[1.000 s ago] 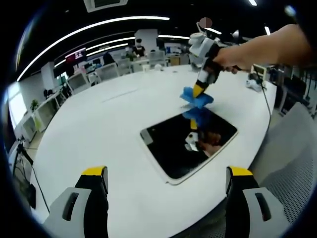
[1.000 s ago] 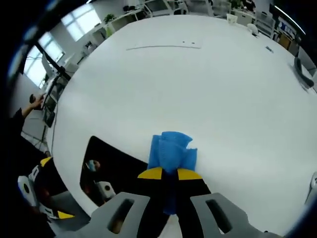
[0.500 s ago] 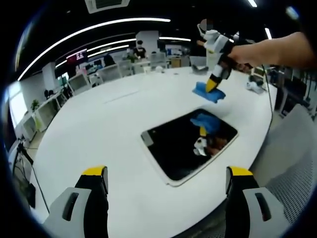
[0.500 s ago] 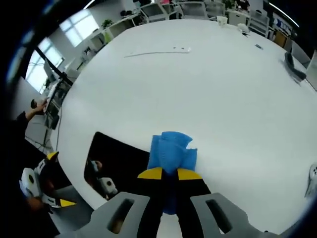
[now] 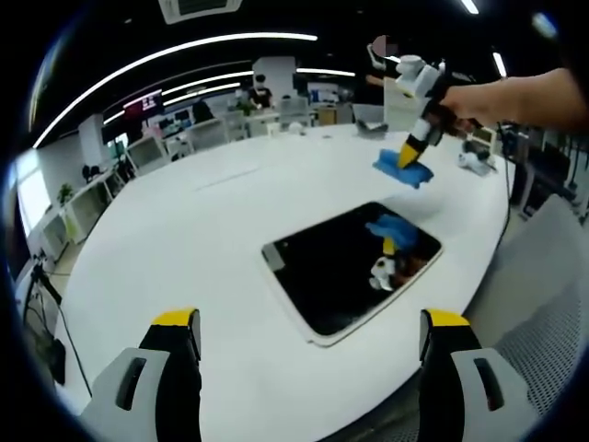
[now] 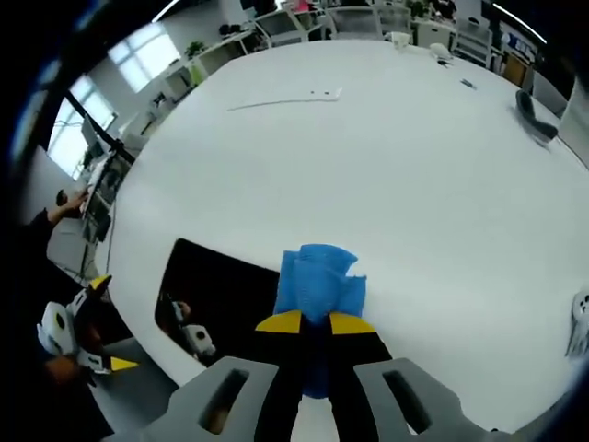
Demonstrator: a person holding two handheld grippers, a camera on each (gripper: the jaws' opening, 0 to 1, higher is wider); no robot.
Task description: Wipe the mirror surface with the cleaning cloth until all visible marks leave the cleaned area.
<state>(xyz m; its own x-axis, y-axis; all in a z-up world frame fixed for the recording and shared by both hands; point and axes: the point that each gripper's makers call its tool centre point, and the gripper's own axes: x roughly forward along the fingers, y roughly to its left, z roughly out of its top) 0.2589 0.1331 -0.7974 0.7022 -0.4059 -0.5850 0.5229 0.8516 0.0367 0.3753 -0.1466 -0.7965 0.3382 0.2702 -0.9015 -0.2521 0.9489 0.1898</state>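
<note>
The mirror [image 5: 336, 272] is a dark rectangular slab with a pale rim, lying flat on the white table [image 5: 175, 239]. My right gripper [image 5: 411, 158] hangs above the table just beyond the mirror's far corner, shut on the blue cleaning cloth [image 5: 402, 171]. The glass reflects the cloth and gripper. In the right gripper view, the cloth [image 6: 318, 279] bunches out of my shut right gripper [image 6: 315, 323], and the mirror [image 6: 225, 293] lies down to the left. My left gripper [image 5: 310, 319] stands open near the table's front edge, apart from the mirror; the left gripper [image 6: 78, 336] is also visible beside it.
A thin pale strip [image 6: 283, 98] lies far out on the table. A white device [image 5: 473, 158] with a cable [image 5: 498, 198] sits at the right edge, a dark object [image 6: 535, 105] at the far side. Desks and chairs [image 5: 198, 133] ring the table; a person [image 6: 51, 207] stands at left.
My right gripper has lifted the cloth off the mirror's far corner and carried it up and away over the table beyond. The left gripper has stayed still and open.
</note>
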